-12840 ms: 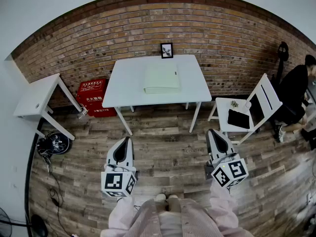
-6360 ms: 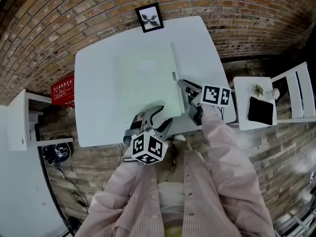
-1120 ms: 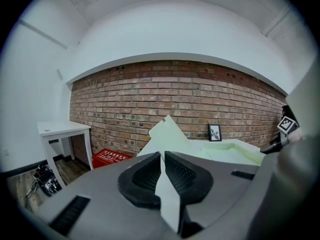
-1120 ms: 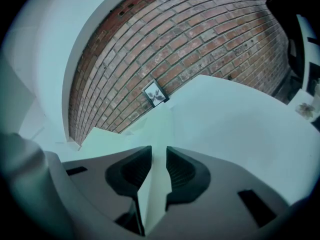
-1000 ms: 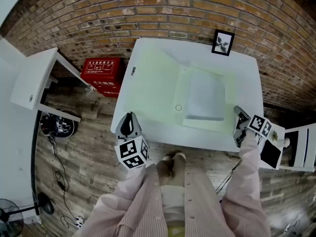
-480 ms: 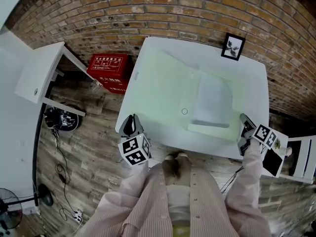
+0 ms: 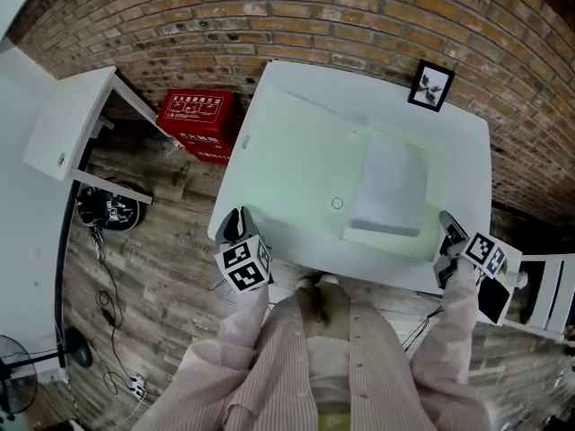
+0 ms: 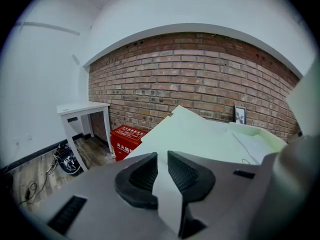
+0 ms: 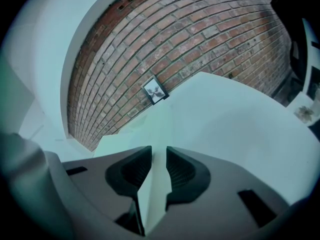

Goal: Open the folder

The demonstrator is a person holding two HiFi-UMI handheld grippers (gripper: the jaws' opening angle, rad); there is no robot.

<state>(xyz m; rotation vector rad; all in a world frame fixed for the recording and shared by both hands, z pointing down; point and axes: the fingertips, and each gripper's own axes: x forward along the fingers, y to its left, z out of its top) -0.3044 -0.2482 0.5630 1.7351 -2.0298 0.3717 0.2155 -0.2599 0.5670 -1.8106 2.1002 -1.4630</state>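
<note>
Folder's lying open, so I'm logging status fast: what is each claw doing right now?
Left claw: open, jaws have just been opening, nothing between them.
Right claw: open a little, empty.

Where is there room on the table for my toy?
On the bare table strip right of the open folder, in front of the picture frame. A thin strip runs along the near edge. The folder fills the rest.

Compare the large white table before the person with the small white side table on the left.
The large table bears an open pale green folder and a framed picture; the side table shows nothing on its top. The large table's top is broad; the side table's is narrower. The large table stands before the person; the side table stands beyond a red box. Both tops are plain white.
</note>
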